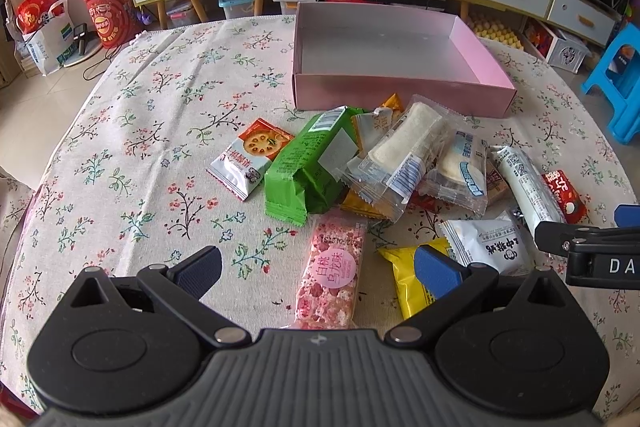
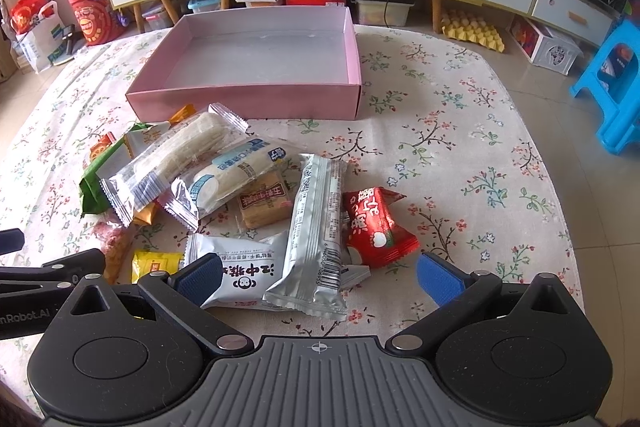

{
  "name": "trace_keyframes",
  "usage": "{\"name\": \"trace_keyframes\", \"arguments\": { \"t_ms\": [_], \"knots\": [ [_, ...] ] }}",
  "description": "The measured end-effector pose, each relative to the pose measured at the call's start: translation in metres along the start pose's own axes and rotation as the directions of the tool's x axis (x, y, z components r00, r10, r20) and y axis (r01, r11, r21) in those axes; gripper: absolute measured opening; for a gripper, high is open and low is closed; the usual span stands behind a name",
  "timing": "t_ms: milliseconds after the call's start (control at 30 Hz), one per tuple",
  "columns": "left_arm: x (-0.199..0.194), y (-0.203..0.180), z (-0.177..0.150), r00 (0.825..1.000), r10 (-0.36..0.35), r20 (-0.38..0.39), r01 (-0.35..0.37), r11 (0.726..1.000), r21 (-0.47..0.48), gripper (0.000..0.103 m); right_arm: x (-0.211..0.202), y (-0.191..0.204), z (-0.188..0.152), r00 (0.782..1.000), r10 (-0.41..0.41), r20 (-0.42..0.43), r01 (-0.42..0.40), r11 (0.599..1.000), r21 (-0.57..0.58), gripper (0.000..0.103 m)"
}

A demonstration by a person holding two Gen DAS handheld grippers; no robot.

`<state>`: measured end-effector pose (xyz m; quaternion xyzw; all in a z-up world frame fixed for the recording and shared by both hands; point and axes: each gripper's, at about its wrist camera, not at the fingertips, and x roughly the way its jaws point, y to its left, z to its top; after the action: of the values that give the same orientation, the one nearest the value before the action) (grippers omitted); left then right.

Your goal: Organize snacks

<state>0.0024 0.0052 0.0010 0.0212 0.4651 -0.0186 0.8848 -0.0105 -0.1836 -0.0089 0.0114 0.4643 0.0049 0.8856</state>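
Right gripper (image 2: 320, 277) sat wide open at 6 o'clock, blue pads clear of everything. Silver foil stick packet (image 2: 318, 231) lay straight between the fingers, overlapping the white monkey-logo packet (image 2: 240, 273) at 7. Red crinkled wrapper (image 2: 374, 227) touched the silver one at 1. Empty pink cardboard tray (image 2: 256, 99) was at 12, on the floral tablecloth (image 2: 460, 155).

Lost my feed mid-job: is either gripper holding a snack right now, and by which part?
Nothing is held. The left gripper is open above the pink speckled bar; the right gripper is open above the silver foil packet.
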Motion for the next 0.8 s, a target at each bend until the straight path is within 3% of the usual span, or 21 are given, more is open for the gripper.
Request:
{"name": "trace_keyframes", "arguments": {
  "t_ms": [167,300,500,633,800],
  "knots": [
    [-0.004,0.004,0.001,0.997,0.009,0.072,-0.009,1.0,-0.006,0.103,-0.002,0.002,0.001,1.0,-0.004,0.021,0.004,1.0,-0.011,0.103],
    [-0.002,0.001,0.004,0.996,0.003,0.084,-0.007,0.999,0.048,0.103,0.003,0.002,0.005,1.0,-0.009,-0.026,0.008,0.999,-0.033,0.103],
    [0.008,0.008,0.026,0.997,-0.075,0.01,0.073,0.993,0.089,0.102,0.003,-0.005,0.028,0.995,0.091,-0.046,-0.091,0.996,0.004,0.103],
    [0.011,0.005,0.037,0.994,-0.101,0.029,0.096,0.986,0.136,0.101,0.011,-0.011,0.049,0.993,0.11,-0.036,-0.109,0.994,0.032,0.103],
    [0.022,0.008,0.041,0.969,-0.241,0.045,0.237,0.968,0.089,0.085,0.034,-0.027,0.052,0.988,0.139,-0.06,-0.131,0.983,0.126,0.103]
  ]
}}
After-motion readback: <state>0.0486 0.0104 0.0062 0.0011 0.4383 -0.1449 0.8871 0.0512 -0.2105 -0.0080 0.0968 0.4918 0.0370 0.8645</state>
